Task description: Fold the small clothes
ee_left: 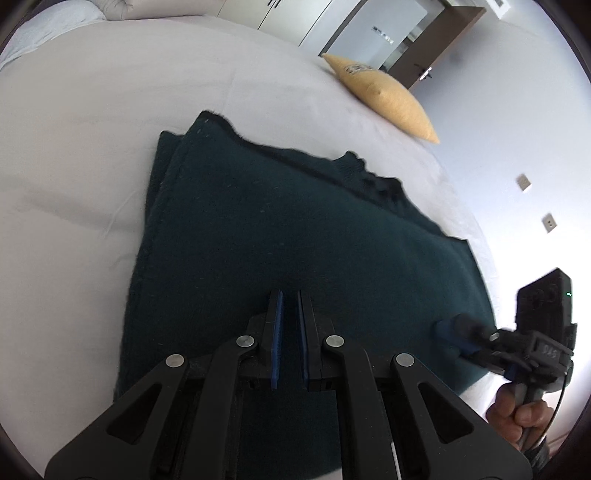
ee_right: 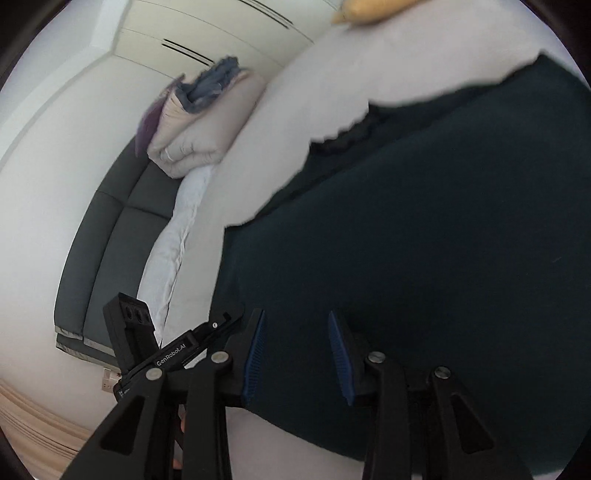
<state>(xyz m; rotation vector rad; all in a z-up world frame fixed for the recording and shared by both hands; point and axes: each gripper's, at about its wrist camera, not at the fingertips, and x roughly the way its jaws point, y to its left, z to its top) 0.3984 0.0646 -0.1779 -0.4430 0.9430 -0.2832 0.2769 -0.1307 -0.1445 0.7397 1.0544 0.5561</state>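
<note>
So the dark teal knitted garment (ee_left: 295, 221) is laid out flat on the pale grey bedsheet (ee_left: 92, 147), and a doubled layer can be seen along its left edge in the left wrist view, so it looks like one fold is probably already in and another is being set up. The left gripper (ee_left: 290, 321) is held just above the near part of the knit with its blue ribbed pads almost together, only a thin slit between them, and nothing is pinched in there. The right gripper (ee_right: 295, 354) is seen over the near edge of the garment with its jaws partly open; cloth is visible behind the gap but isn't caught by the pads as far as can be told, and the picture is smeared, so it's hard to be sure. For the next move, an edge or corner on the near side would probably need to be nipped on each side, lifted together and carried across evenly, since a thick knit like this tends to sag and bunch if only one side is pulled. Room-wise: a mustard yellow cushion (ee_left: 388, 96) is sat at the far edge of the bed, a folded beige duvet (ee_right: 199, 125) is piled up beside a dark grey padded headboard (ee_right: 110, 236), and white wardrobe doors (ee_right: 207, 33) are seen behind.
</note>
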